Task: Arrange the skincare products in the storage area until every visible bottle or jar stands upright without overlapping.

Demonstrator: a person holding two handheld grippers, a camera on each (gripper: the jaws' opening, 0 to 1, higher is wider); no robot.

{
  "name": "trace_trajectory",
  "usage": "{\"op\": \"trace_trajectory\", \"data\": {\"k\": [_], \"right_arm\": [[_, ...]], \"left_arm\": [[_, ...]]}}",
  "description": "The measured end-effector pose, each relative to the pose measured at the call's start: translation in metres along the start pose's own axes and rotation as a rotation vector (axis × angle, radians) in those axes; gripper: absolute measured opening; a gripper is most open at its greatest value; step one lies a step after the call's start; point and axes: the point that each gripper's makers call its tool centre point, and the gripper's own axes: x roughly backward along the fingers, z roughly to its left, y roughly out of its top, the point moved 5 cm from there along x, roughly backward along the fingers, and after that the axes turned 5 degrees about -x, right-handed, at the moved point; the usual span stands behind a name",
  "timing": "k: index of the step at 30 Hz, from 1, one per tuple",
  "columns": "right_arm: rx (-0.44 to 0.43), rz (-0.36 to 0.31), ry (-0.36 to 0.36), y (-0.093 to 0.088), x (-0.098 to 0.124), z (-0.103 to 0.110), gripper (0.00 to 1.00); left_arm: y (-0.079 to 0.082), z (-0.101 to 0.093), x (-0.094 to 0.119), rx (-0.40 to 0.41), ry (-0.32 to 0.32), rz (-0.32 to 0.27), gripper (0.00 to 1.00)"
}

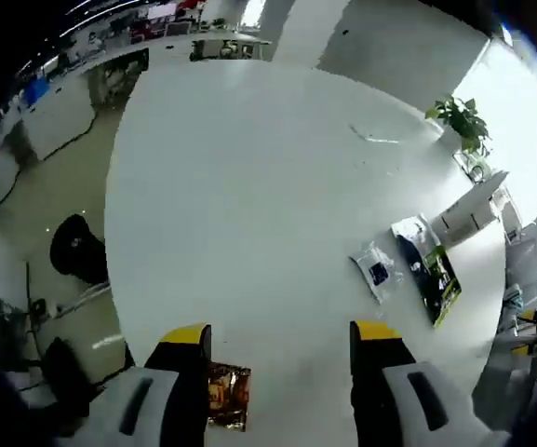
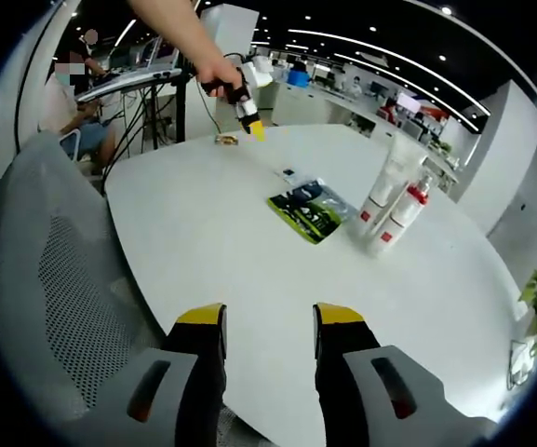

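In the left gripper view, the left gripper (image 1: 280, 343) rises from the bottom edge with its yellow-tipped jaws spread well apart and nothing between them, hanging over a round white table (image 1: 249, 186). A small orange-brown packet (image 1: 225, 396) lies on the table at the lower centre, just beside the left jaw and partly hidden by it. Right of centre lie a clear sachet with a dark label (image 1: 376, 271) and, just beside it, a dark green and black pouch (image 1: 433, 268). A potted plant (image 1: 462, 119) stands at the upper right, off the table's far edge.

In the right gripper view, the right gripper (image 2: 268, 318) comes up from the bottom, its jaws parted and empty above the near edge of the same table. Two white skincare bottles (image 2: 391, 207) stand upright, close together, right of centre; the nearer one has a red pump top. The green pouch lies flat just left of them, with what may be the clear sachet beside it, though that is hard to make out. A grey mesh chair (image 2: 54, 279) fills the left side. At the upper centre, a person's hand (image 2: 214, 73) holds the other gripper, tip down, above the table's far edge near the small packet.
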Motion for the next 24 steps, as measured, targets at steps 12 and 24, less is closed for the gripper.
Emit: {"op": "trace_trajectory", "data": {"k": [12,24], "right_arm": [[-0.006,-0.001,-0.002,0.001,-0.001,0.0,0.36],[-0.001,0.008,0.009,-0.001,-0.002,0.002,0.36]], "left_arm": [[-0.031,0.023,-0.007,-0.152,0.074,0.175,0.56],[-0.035,0.027,-0.008,-0.113,0.039,0.174,0.57]]}}
